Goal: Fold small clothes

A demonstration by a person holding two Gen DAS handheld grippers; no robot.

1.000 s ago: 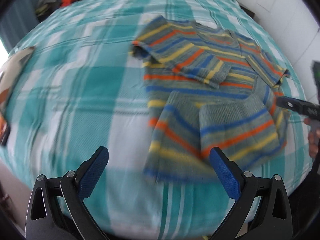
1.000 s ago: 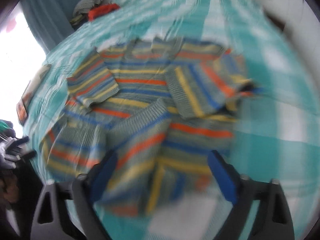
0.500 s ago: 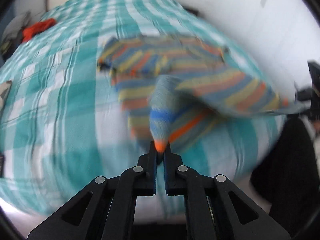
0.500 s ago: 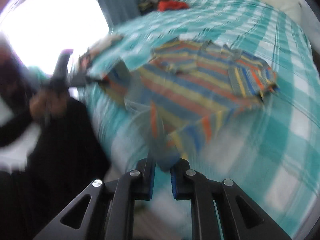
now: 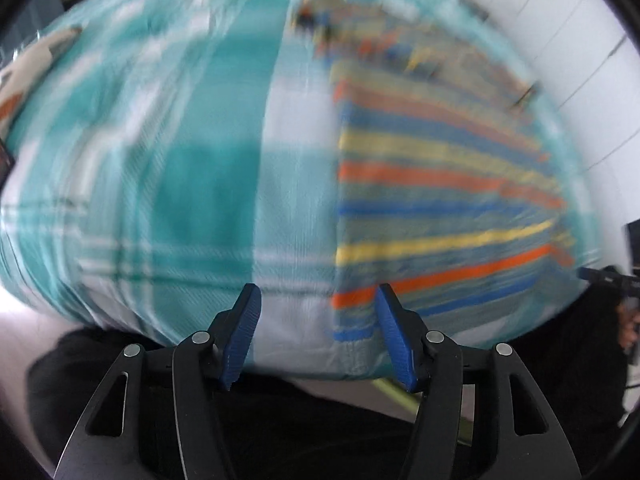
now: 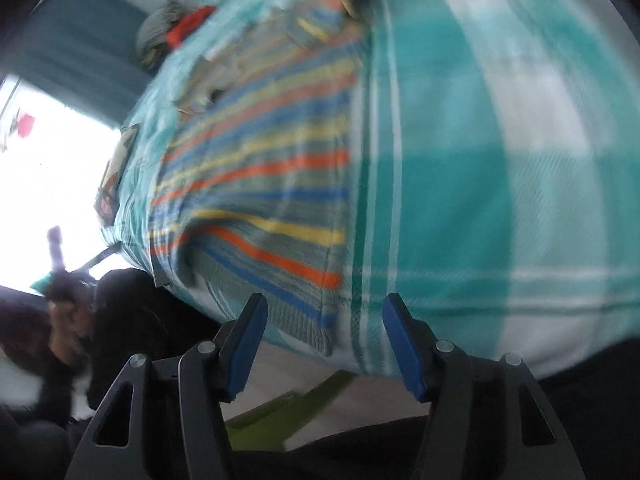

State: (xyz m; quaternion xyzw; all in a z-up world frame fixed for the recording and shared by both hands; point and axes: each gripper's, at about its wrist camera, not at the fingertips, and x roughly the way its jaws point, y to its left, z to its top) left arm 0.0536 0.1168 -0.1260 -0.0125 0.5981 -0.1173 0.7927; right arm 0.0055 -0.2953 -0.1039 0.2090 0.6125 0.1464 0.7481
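A striped knit sweater [image 5: 432, 184] in grey, blue, yellow and orange lies spread flat on the teal checked bedspread [image 5: 192, 184], its hem at the bed's near edge. It also shows in the right wrist view [image 6: 264, 176], with a ripple near the hem's left part. My left gripper [image 5: 316, 334] is open and empty, just off the hem's left corner. My right gripper [image 6: 324, 340] is open and empty, just off the hem's right corner. Both views are motion-blurred.
A pile of grey and red clothes [image 6: 176, 32] lies at the bed's far end. A flat printed item [image 6: 114, 176] lies on the bed's left side. A white wall [image 5: 580, 64] runs along the right. The person's dark clothing fills the foreground below the bed edge.
Half a second ago both grippers were shut on the sweater's hem corners, lifted. Now both are open and the sweater lies stretched flat on the bed.
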